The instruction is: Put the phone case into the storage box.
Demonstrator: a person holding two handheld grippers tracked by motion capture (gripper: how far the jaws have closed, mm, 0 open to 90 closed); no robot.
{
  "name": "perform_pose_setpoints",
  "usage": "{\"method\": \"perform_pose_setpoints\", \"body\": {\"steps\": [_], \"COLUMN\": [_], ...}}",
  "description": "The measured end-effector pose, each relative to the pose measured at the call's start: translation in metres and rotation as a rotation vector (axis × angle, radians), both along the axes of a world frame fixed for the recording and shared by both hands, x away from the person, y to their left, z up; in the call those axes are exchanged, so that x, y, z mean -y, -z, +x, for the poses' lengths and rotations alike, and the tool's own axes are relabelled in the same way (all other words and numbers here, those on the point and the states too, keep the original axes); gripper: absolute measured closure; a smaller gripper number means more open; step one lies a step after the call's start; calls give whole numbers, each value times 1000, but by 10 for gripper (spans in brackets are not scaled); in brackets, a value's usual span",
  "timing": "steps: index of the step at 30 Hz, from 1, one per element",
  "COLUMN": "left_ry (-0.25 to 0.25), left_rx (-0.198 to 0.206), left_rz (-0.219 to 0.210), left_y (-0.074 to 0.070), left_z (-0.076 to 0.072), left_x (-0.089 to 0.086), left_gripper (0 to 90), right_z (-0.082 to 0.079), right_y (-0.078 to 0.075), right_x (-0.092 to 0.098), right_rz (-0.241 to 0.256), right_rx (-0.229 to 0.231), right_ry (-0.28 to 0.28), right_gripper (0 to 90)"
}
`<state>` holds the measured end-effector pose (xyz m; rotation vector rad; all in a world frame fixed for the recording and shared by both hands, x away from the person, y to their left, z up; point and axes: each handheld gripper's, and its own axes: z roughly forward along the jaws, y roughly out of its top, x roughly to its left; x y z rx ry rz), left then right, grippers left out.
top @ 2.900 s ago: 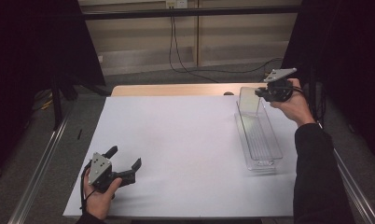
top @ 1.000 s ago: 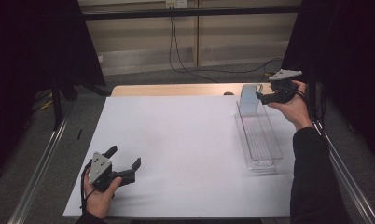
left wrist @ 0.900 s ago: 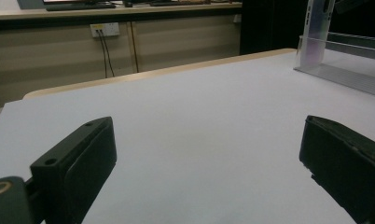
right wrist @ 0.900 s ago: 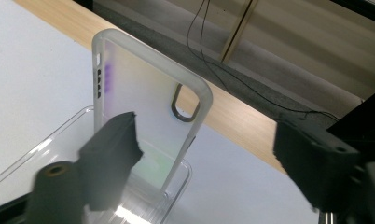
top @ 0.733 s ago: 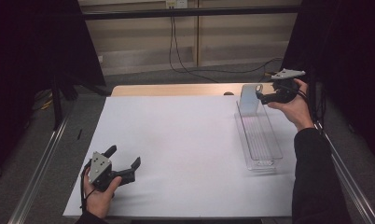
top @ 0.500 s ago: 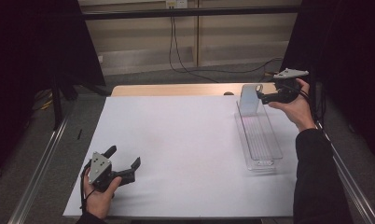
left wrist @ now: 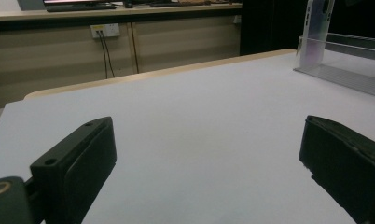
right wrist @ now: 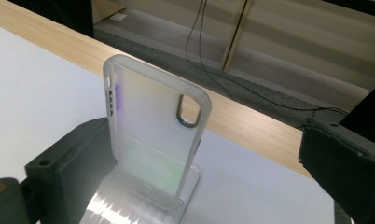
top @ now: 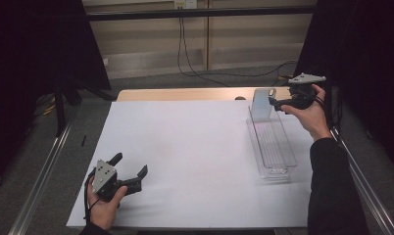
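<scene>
Phone case upright in clear tray

We see a frosted, see-through phone case standing upright at the far end of a long clear plastic tray, its camera cut-out near the top. The tray lies lengthwise on the right side of the white table. In the right gripper view the case shows a faint purple-green sheen.
</scene>
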<state>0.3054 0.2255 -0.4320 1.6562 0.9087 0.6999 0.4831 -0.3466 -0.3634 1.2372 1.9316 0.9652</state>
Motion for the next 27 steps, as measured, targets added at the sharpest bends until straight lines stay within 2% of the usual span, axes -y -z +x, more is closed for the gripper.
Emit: {"method": "perform_pose_setpoints", "body": {"steps": [6,9,13,17,27], "left_ry": [8,4,7,8,8], "left_rx": [2,5,6,17,20], "left_rz": [-3,-5,-6,-12,-20], "left_y": [0,-1,-1,-3,-4], "left_z": [-1,-1,-1,-2,-2], "left_x": [0,-1,-1,-2,-3], "left_gripper": [38,38,38,38,37], "right_z": [-5,-7,-10,-14,-27], "right_y": [-4,-2,0,4,13], "right_x": [1,0,0,-1,-3], "right_rz": [35,41,67,89,119], "right_rx": [19,12,27,20,35], "right_ry": [7,9,10,13,19], "right_gripper": [22,19,20,21,27]}}
